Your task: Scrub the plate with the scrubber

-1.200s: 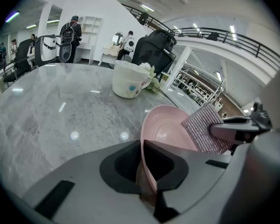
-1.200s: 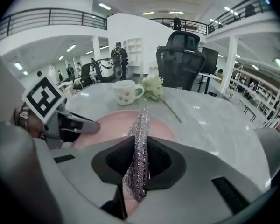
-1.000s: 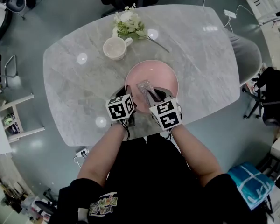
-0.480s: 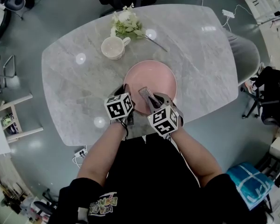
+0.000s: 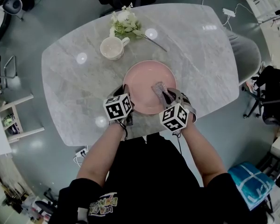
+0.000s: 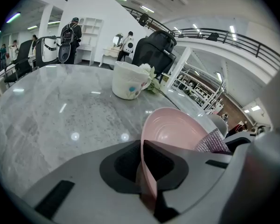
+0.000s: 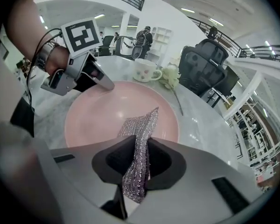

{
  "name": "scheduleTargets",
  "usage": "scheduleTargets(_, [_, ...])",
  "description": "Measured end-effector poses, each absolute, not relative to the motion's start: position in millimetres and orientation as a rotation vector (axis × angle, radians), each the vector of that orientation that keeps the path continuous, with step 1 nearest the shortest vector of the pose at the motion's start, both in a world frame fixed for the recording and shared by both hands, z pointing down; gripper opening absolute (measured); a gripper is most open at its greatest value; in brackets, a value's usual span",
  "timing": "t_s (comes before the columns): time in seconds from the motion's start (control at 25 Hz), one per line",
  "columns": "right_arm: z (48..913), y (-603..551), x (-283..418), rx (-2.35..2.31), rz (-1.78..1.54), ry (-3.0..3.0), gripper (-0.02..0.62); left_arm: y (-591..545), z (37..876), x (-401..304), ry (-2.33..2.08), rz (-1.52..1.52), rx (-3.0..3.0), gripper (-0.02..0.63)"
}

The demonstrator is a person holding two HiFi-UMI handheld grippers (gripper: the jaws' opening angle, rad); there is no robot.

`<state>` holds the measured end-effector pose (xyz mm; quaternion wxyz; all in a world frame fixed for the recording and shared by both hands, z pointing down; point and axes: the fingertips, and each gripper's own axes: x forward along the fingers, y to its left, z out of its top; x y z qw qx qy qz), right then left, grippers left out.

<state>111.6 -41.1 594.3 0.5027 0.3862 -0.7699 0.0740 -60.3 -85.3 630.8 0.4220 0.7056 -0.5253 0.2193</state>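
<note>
A pink plate (image 5: 147, 82) lies on the marble table (image 5: 200, 64) in front of me. My left gripper (image 5: 123, 97) is shut on the plate's near left rim; the rim (image 6: 147, 171) runs between its jaws. My right gripper (image 5: 164, 95) is shut on a silver mesh scrubber (image 5: 157, 87), whose free end rests on the plate's right half. The scrubber (image 7: 137, 143) stands upright between the right jaws over the pink plate (image 7: 98, 115). The left gripper (image 7: 95, 78) shows at the plate's far rim in the right gripper view.
A white mug (image 5: 111, 47) stands behind the plate to the left, with a spray of white flowers (image 5: 123, 24) beyond it. A charger and cable (image 5: 229, 13) lie at the far right table edge. Office chairs stand around the table.
The right gripper has carried the scrubber from the plate's left-middle across to its right side. The left gripper has kept its hold on the rim.
</note>
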Motion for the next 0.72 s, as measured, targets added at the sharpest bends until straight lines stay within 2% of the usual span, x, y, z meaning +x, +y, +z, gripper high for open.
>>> scheduleTargets(0.72, [594.0, -120.7, 144.3, 0.972, -0.004, -1.765, 0.077, -86.4, 632.3, -59.7, -1.293, 0.579, 1.793, 0.032])
